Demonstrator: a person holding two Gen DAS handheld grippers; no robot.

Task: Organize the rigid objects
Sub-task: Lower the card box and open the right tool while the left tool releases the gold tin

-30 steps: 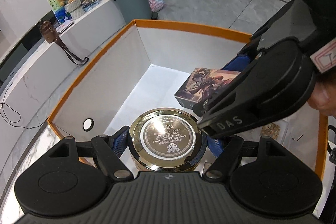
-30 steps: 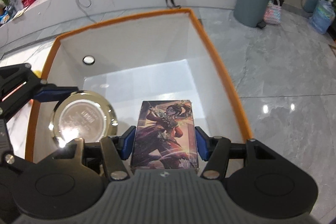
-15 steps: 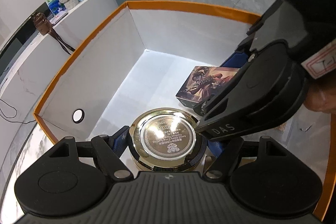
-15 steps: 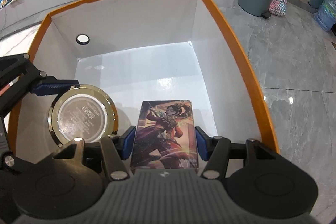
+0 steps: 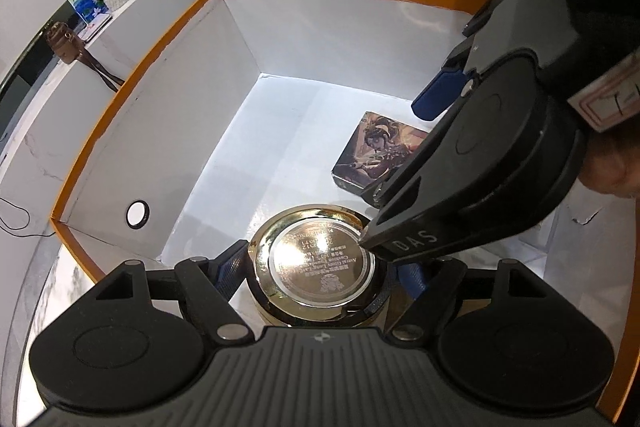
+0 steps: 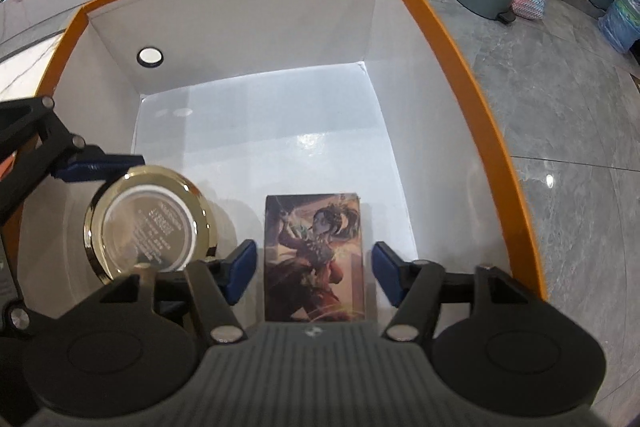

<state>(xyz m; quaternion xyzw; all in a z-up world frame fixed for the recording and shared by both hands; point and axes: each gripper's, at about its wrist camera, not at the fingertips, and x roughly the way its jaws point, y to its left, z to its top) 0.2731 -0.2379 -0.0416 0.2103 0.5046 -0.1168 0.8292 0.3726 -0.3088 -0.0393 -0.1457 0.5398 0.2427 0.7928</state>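
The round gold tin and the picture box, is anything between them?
Nothing: only bare white floor of the orange box separates gold tin and picture box, seen in the right wrist view.

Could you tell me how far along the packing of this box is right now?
The picture box already lies on the floor of the orange-rimmed box, with the right gripper open around it. The left gripper holds the round gold tin low inside. Left: set the tin down and withdraw both grippers.

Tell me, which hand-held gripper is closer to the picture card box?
Right. The right hand-held gripper has its open blue pads on either side of the illustrated rectangular card box. The left hand-held gripper clamps the round gold tin beside it.
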